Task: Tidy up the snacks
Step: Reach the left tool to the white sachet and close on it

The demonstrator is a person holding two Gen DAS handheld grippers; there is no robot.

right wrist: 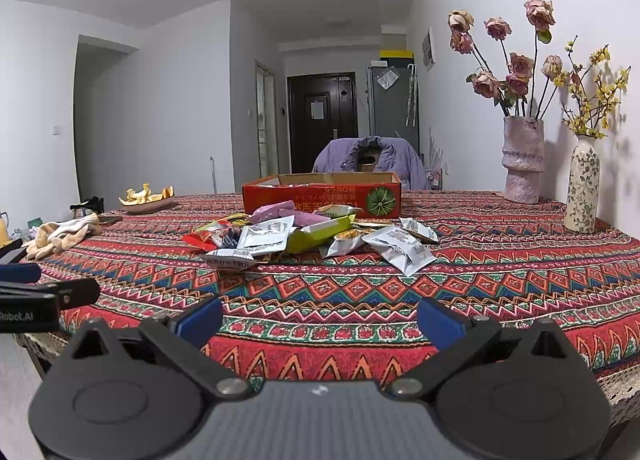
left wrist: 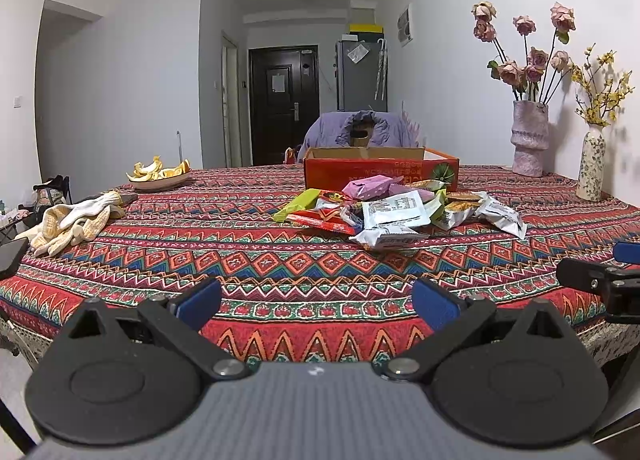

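I read "Robot.AI" on left gripper (right wrist: 24,288), both it and right gripper (right wrist: 318,326) spread wide, snack packets (right wrist: 304,238) heaped before red box (right wrist: 320,196).

Patterned table (left wrist: 280,268) bears snacks (left wrist: 396,212), box (left wrist: 380,172), gloves (left wrist: 72,224) (vases too).

A red, blue and green zigzag-patterned tablecloth (left wrist: 240,244) is seen mid-frame; an orange-red box (left wrist: 380,172) and blue finger pads (left wrist: 200,302) are shown.
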